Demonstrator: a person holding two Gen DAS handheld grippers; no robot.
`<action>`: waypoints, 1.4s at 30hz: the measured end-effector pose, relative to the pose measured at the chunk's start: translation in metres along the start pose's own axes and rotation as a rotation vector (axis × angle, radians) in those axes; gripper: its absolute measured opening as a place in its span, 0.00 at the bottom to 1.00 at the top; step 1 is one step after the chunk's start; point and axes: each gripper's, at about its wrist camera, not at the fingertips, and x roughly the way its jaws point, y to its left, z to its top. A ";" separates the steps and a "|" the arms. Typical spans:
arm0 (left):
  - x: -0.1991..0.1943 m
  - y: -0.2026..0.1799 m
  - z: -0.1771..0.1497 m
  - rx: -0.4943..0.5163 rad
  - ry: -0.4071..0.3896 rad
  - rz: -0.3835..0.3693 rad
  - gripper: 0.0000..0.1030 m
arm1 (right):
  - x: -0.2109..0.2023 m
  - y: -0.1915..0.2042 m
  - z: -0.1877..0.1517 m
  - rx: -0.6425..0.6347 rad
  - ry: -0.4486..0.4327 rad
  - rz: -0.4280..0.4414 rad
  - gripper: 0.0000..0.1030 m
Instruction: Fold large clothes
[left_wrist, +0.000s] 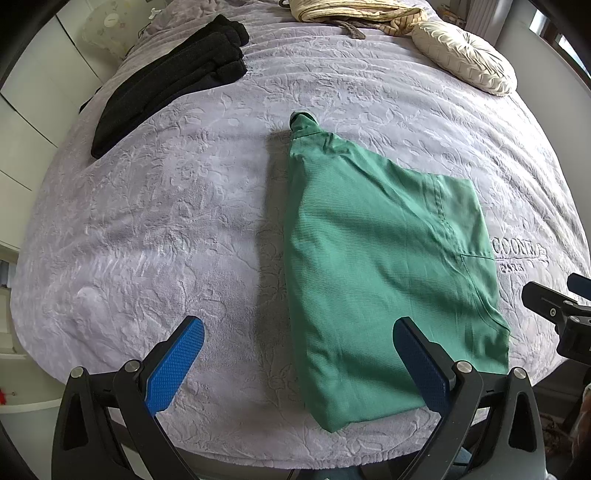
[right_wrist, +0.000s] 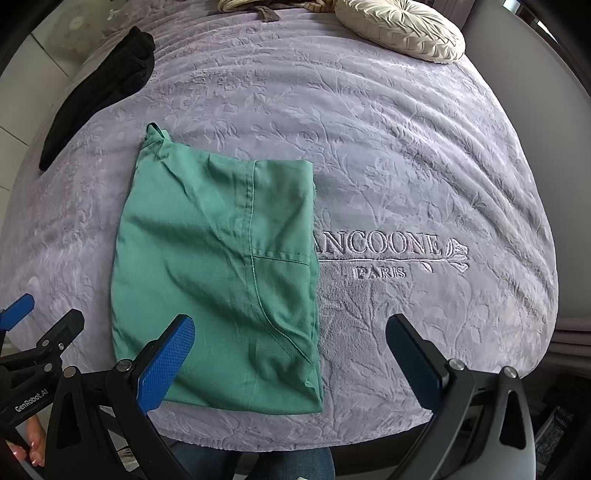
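Observation:
A green garment (left_wrist: 373, 266) lies folded into a long panel on the lilac bedspread (left_wrist: 166, 221); it also shows in the right wrist view (right_wrist: 214, 266). Its narrow end points to the far side and its wide end lies near the bed's front edge. My left gripper (left_wrist: 299, 328) is open and empty, held above the front edge, its right finger over the garment's near part. My right gripper (right_wrist: 290, 328) is open and empty, its left finger over the garment's near right corner. Neither touches the cloth.
Folded black clothes (left_wrist: 173, 77) lie at the far left of the bed. A cream round cushion (left_wrist: 465, 55) and a striped beige garment (left_wrist: 354, 13) sit at the far side. The bedspread (right_wrist: 406, 147) carries embroidered lettering (right_wrist: 380, 247) right of the green garment.

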 end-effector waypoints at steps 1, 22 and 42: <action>0.000 0.000 0.000 0.000 0.000 -0.001 1.00 | 0.000 0.000 0.000 0.000 0.001 0.000 1.00; 0.000 0.004 -0.001 0.002 0.003 0.002 1.00 | 0.001 0.003 -0.002 0.006 0.003 0.003 1.00; 0.002 -0.002 0.001 0.019 0.009 0.009 1.00 | 0.002 0.001 -0.002 0.008 0.007 0.005 1.00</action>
